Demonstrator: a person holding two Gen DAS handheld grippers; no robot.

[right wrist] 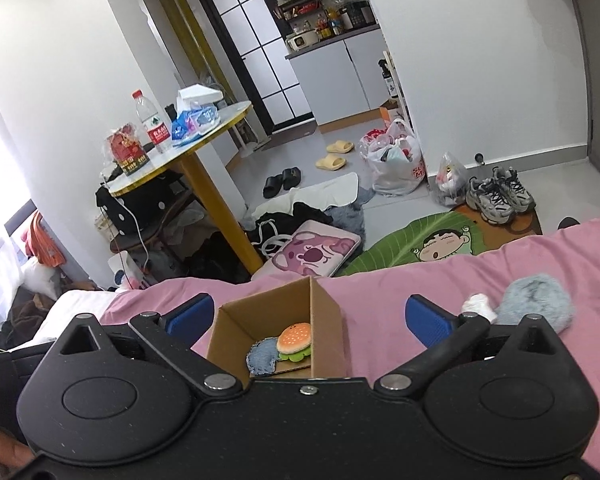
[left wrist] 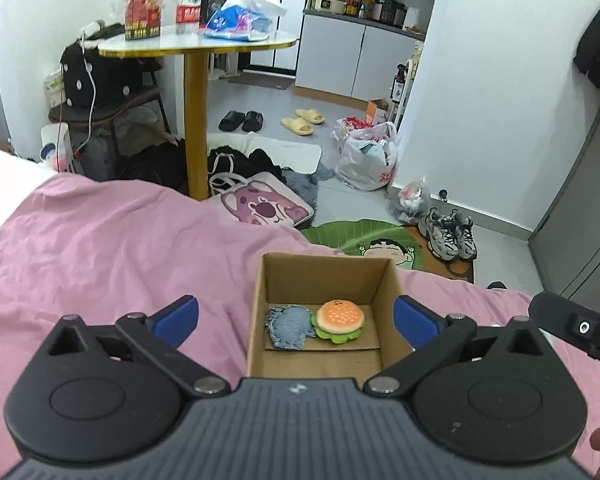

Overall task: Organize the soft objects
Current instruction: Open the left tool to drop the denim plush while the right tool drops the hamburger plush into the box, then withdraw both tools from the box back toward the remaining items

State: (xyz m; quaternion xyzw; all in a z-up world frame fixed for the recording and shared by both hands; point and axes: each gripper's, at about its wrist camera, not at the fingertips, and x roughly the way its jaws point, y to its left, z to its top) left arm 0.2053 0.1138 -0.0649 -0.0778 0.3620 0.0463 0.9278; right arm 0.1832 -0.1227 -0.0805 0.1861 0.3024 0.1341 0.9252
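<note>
An open cardboard box (left wrist: 392, 292) (right wrist: 328, 312) stands on the pink bedspread (left wrist: 100, 248) (right wrist: 500, 272). Inside it lie a plush hamburger (left wrist: 340, 318) (right wrist: 295, 339) and, to its left, a blue fuzzy toy (left wrist: 288, 326) (right wrist: 262, 356). My left gripper (left wrist: 296, 320) is open, its blue fingers (left wrist: 180, 316) spread wide to either side of the box, nothing between the pads. My right gripper (right wrist: 310, 320) is open too, above the box's near side. A grey furry plush with a white paw (right wrist: 532, 296) lies on the bed to the right. The right gripper's tip (left wrist: 572, 324) shows at the left wrist view's right edge.
Beyond the bed's edge are a round yellow-legged table (left wrist: 196, 44) (right wrist: 188, 148) with bottle and bags, a pink bear bag (left wrist: 260, 204) (right wrist: 312, 252), a green cartoon mat (left wrist: 364, 240) (right wrist: 420, 240), sneakers (left wrist: 448, 232) (right wrist: 500, 192), slippers and plastic bags on the floor.
</note>
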